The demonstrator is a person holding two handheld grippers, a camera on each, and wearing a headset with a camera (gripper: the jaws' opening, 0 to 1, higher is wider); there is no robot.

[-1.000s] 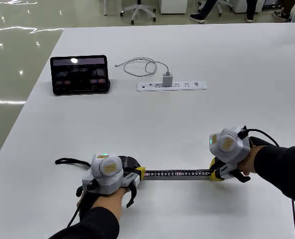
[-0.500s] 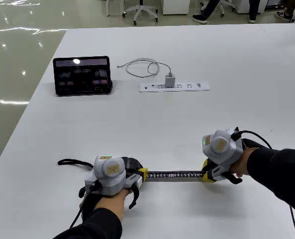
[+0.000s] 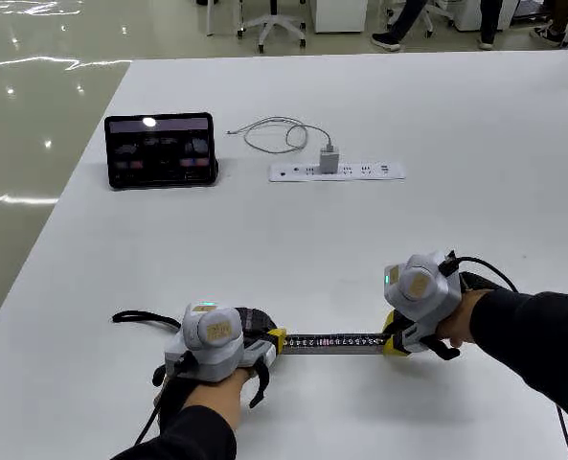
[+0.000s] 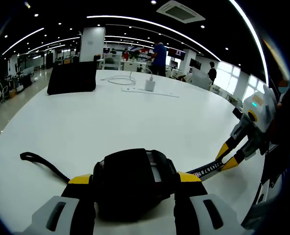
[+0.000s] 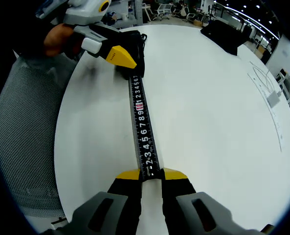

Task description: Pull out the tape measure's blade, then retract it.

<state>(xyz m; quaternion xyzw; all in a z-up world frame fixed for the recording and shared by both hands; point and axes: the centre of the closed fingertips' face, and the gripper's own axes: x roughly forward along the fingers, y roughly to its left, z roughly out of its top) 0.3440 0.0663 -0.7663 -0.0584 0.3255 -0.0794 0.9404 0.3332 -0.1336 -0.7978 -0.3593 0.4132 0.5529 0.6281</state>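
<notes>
1. Tape measure (image 3: 250, 319) in the head view: its black case lies near the front edge of the tabletop (image 3: 360, 240), toward the left side. The left tongs (image 3: 269, 340) clamp the case between their yellow tips. The blade (image 3: 331, 340) runs flat along the tabletop to the right, parallel with the front edge. Its far end is pinched in the right tongs (image 3: 391, 347). A black strap (image 3: 135, 316) trails from the case toward the left edge.
2. Farther back in the head view, a dark tablet (image 3: 161, 149) stands near the left edge. To its right lies a white power strip (image 3: 336, 171) with a charger (image 3: 329, 158) plugged in. A looped cable (image 3: 274, 134) lies just behind the strip.
3. Left gripper view: the left tongs (image 4: 135, 178) are spread fairly wide, and the case of the tape measure (image 4: 135, 169) fills the gap between them, touching both sides. The blade (image 4: 208, 170) leaves the case to the right and reaches the right tongs (image 4: 228, 156), which grip its end. The strap (image 4: 39, 164) lies on the tabletop to the left.
4. Right gripper view: the right tongs (image 5: 151, 174) are drawn narrow, closed on the tip of the blade (image 5: 142, 122). The numbered blade runs straight ahead across the tabletop to the tape measure (image 5: 135, 41), which sits in the left tongs (image 5: 120, 56).
</notes>
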